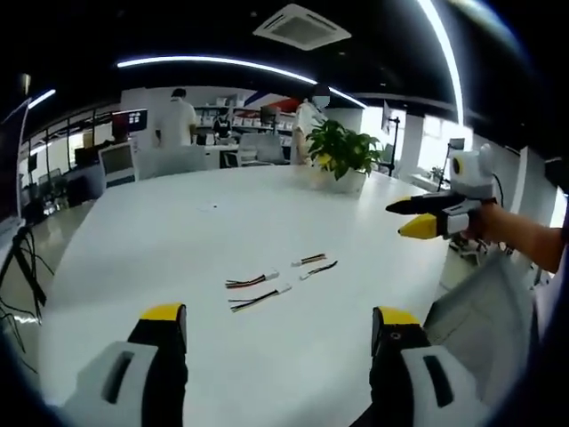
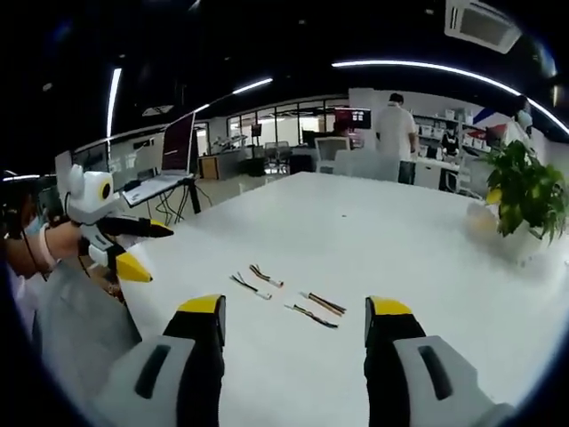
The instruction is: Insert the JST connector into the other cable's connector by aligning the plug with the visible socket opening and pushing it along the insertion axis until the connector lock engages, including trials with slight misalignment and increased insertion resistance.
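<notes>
while both yellow-tipped grippers, the left gripper (image 1: 276, 325) and the right gripper (image 2: 296, 316), hover wide and empty, four short wired jst cables (image 1: 280, 276) lie loose at centre frame on the white desk (image 1: 178, 231). no pick yet; next, each gripper must grasp a mating connector.

Left tongs (image 1: 280, 329), right tongs (image 2: 293, 325) agape (empty).

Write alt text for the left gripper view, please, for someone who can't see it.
Four short wired connector cables lie on a white table, beyond the left tool, whose two yellow-tipped jaws stand open and empty. The right tool hovers at the right; a potted plant stands behind.
</notes>
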The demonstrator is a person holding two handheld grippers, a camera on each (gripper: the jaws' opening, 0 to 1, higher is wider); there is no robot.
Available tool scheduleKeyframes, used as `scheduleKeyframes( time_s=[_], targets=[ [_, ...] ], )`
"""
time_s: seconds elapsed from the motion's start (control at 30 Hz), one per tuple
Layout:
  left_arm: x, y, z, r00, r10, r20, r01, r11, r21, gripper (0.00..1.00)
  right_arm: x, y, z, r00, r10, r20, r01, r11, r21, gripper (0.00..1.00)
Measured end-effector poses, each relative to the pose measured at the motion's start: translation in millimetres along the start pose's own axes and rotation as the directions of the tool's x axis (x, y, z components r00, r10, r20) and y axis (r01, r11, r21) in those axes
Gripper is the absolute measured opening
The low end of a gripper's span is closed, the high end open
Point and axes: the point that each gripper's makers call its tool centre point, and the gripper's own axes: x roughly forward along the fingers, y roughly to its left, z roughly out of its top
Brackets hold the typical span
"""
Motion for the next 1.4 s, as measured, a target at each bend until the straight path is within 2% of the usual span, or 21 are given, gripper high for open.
scheduleKeyframes(
  time_s=[0.2,0.4,0.57,0.63,0.8,0.97,1.4],
  targets=[
    [1.1,10.3,0.8,0.999,0.023,-0.021,-0.022,0.999,0.042,0.83,-1.6,-10.9,8.0,1.000,-0.005,0.006,0.005,0.999,-0.038,0.60],
    [3.2,17.4,6.4,1.000,0.022,-0.009,-0.022,1.000,0.019,0.83,1.4,-14.4,12.2,1.000,0.005,0.008,-0.004,0.998,-0.063,0.58],
    [7.6,20.2,9.7,1.000,0.027,-0.016,-0.026,0.998,0.053,0.83,6.5,-14.6,11.9,1.000,0.020,0.005,-0.019,0.997,-0.078,0.57],
    [10.3,20.8,11.8,1.000,0.021,-0.014,-0.021,0.998,0.058,0.83,8.7,-14.6,10.7,1.000,0.025,0.001,-0.025,0.996,-0.082,0.56],
    [17.8,15.0,22.1,0.999,-0.034,0.031,0.035,0.999,-0.020,0.83,12.7,-14.8,6.9,0.999,0.029,-0.024,-0.032,0.991,-0.130,0.56],
    [24.3,13.8,27.9,0.998,-0.045,0.036,0.045,0.999,-0.001,0.83,15.1,-16.8,9.2,0.999,0.035,-0.016,-0.037,0.991,-0.131,0.54],
    [33.7,20.0,31.4,0.998,-0.055,0.031,0.053,0.998,0.039,0.83,26.6,-23.3,16.9,0.999,0.054,-0.003,-0.053,0.985,-0.163,0.51]
  ],
)
